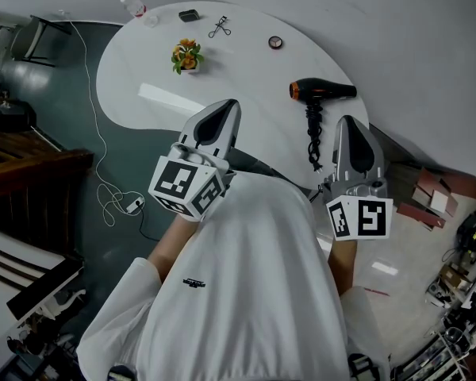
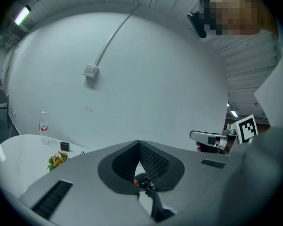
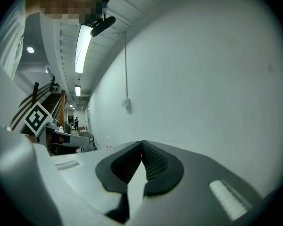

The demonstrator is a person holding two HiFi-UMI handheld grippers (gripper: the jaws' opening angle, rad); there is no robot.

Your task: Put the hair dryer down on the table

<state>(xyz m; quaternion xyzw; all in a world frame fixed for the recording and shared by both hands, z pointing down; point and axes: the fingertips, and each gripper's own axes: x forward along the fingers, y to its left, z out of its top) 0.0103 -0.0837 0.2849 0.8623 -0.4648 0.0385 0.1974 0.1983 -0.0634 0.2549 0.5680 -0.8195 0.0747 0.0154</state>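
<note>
**A:** How are the hands held?

**B:** Both are up in front of the person's chest, forearms bent, and each gripper points out toward the table (image 1: 246, 70). In the head view the left gripper (image 1: 232, 103) angles toward the table's near edge. The right gripper (image 1: 345, 120) sits by the near right corner. The marker cubes face the camera.

**A:** And the claws?

**B:** Each gripper's own view shows its jaws pressed together at the tips with nothing pinched: the left gripper (image 2: 139, 142) and the right gripper (image 3: 142, 142) alike.

**A:** Where's the hair dryer?

**B:** The hair dryer (image 1: 321, 92) lies flat on the table, close to the right edge and well apart from both grippers. Its barrel runs left to right in the head view. The orange-ringed end faces the table's middle and the slim black end faces the right edge. The handle points back toward the person, and its coiled cord (image 1: 314, 145) trails to the near edge just beside the right gripper.

**A:** Room to move?

**B:** Bare white top stretches between the dryer and the flower pot (image 1: 187, 55). The bottle (image 1: 133, 6), a small dark box (image 1: 189, 15), a metal tool (image 1: 220, 28) and a round compact (image 1: 276, 43) line the far edge.
</note>
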